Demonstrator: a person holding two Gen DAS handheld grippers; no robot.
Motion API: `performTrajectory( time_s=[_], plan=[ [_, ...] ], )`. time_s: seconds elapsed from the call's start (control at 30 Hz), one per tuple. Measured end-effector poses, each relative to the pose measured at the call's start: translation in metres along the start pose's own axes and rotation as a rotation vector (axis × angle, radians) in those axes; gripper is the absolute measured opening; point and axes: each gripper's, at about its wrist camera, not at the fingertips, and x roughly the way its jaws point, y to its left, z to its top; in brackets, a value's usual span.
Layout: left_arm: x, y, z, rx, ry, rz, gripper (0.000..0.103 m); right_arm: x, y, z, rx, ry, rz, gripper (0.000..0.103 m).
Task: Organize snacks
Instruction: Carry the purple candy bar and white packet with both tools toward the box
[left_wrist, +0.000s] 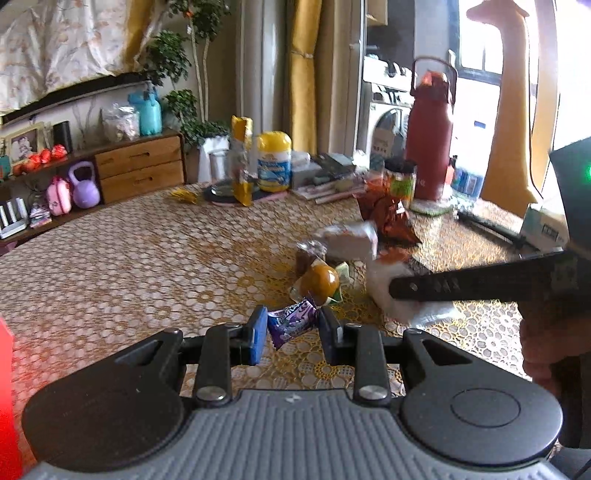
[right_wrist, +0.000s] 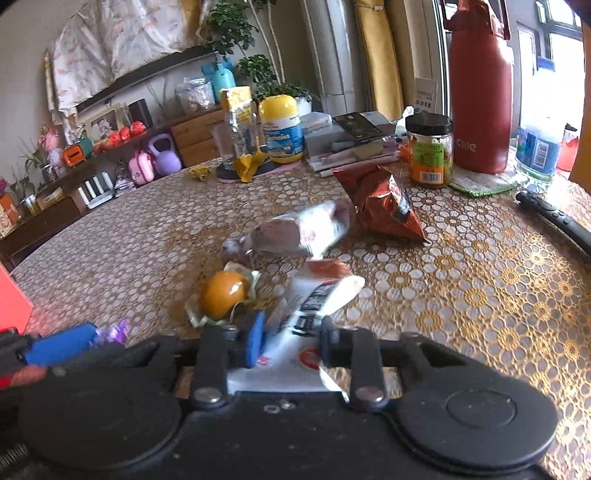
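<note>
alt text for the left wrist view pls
The left gripper holds a purple candy wrapper between its fingers above a gold lace tablecloth. Just beyond lie an orange ball-shaped snack and a red chip bag; the right gripper reaches in over a white packet.

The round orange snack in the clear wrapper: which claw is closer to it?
Right claw, beside the orange snack, gripping a white packet. The left claw sits farther back, holding a purple candy.
</note>
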Motion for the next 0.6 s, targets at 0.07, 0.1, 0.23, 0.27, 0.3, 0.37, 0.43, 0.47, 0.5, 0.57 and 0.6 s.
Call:
performTrajectory(
  time_s=[0.07, 0.1, 0.23, 0.27, 0.3, 0.37, 0.43, 0.47, 0.5, 0.57, 0.6],
  plan=[
    [-0.014, 0.002, 0.001, -0.007, -0.013, 0.009, 0.029, -0.009, 0.002, -0.004, -0.007, -0.001, 0.011, 0.016],
    [-0.023, 0.003, 0.001, -0.009, -0.023, 0.014, 0.029, -0.014, 0.003, -0.006, -0.011, -0.004, 0.022, 0.016],
    [-0.055, 0.008, -0.001, -0.022, -0.061, 0.031, 0.029, -0.033, 0.009, -0.013, -0.026, -0.013, 0.026, 0.016],
    [-0.061, 0.009, -0.001, -0.027, -0.066, 0.035, 0.029, -0.038, 0.011, -0.013, -0.031, -0.017, 0.029, 0.016],
    [-0.068, 0.010, -0.001, -0.032, -0.073, 0.039, 0.029, -0.043, 0.014, -0.014, -0.033, -0.023, 0.034, 0.016],
    [-0.083, 0.014, -0.001, -0.045, -0.087, 0.049, 0.029, -0.053, 0.019, -0.014, -0.039, -0.034, 0.049, 0.016],
    [-0.098, 0.017, -0.003, -0.058, -0.099, 0.062, 0.029, -0.066, 0.027, -0.016, -0.049, -0.052, 0.066, 0.016],
    [-0.103, 0.018, -0.003, -0.064, -0.103, 0.071, 0.029, -0.071, 0.031, -0.015, -0.054, -0.059, 0.079, 0.016],
    [-0.109, 0.021, -0.004, -0.071, -0.106, 0.080, 0.029, -0.076, 0.036, -0.016, -0.059, -0.066, 0.092, 0.016],
    [-0.120, 0.026, -0.006, -0.078, -0.114, 0.097, 0.029, -0.085, 0.045, -0.014, -0.071, -0.078, 0.119, 0.016],
    [-0.125, 0.029, -0.007, -0.083, -0.118, 0.110, 0.029, -0.089, 0.050, -0.013, -0.074, -0.082, 0.138, 0.016]
  ],
)
